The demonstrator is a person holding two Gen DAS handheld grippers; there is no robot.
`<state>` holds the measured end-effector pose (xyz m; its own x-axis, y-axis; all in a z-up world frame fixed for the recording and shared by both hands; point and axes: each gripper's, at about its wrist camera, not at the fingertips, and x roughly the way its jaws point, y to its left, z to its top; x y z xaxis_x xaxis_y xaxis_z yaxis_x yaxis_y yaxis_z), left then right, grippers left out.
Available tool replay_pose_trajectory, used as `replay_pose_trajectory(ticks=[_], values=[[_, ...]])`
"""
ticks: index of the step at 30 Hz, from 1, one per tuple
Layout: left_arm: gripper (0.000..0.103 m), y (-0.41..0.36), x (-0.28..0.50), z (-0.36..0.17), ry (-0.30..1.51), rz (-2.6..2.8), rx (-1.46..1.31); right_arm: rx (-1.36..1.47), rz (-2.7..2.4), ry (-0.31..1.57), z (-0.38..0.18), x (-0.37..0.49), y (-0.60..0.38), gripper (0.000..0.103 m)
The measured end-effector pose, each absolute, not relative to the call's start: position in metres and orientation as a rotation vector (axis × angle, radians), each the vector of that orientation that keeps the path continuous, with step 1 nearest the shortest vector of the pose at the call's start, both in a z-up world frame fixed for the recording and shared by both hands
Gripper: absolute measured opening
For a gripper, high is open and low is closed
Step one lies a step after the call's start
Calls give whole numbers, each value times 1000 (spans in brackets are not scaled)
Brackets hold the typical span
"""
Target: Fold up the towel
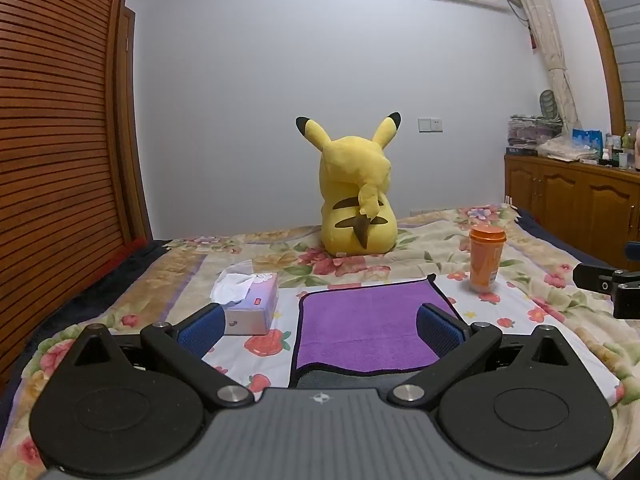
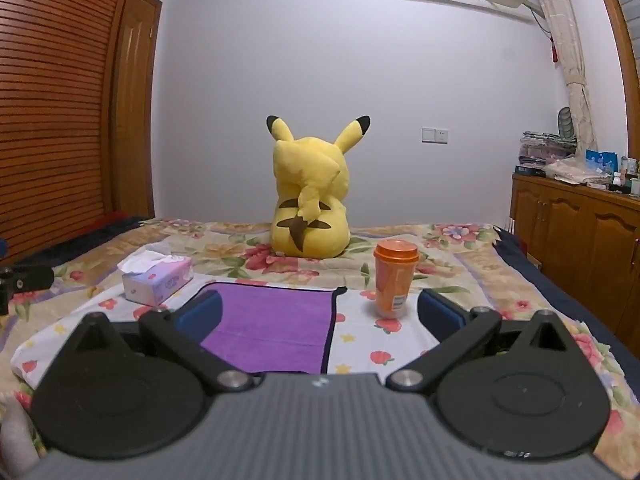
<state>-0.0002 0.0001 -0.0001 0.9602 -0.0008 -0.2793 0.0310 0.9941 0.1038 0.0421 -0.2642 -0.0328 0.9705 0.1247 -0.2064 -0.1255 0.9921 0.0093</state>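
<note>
While both tools hang above the bed with nothing between their fingers, the purple fleece towel with dark piping (image 1: 360,328) lies flat on the flowered bedsheet (image 1: 560,320), near edge toward the person, so it looks ready for a first grab. Grey underside shows at the near edge in the left view, likely a lip turned over or a second layer; can't tell which. Left gripper (image 1: 320,330) has jaws spread wide, blue pads either side of the towel's left half, lined up on the near edge. Right gripper (image 2: 320,316) also wide, straddling the towel's right border and the bare sheet beside it. White-and-lilac tissue box (image 1: 250,304) sits just left of the towel, orange plastic lidded cup (image 2: 394,280) just right, both apart from the cloth, so a fold away from the person should clear them. Yellow plush toy (image 2: 310,196) sits well behind. Likely step: pinching the two near corners; not yet done.
</note>
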Motion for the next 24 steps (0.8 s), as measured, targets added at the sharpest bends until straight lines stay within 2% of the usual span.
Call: replay_pose_trajectory(ticks=[24], values=[[103,0,0,0,282,-16,110,3,124,209,-32,45,-270,103]])
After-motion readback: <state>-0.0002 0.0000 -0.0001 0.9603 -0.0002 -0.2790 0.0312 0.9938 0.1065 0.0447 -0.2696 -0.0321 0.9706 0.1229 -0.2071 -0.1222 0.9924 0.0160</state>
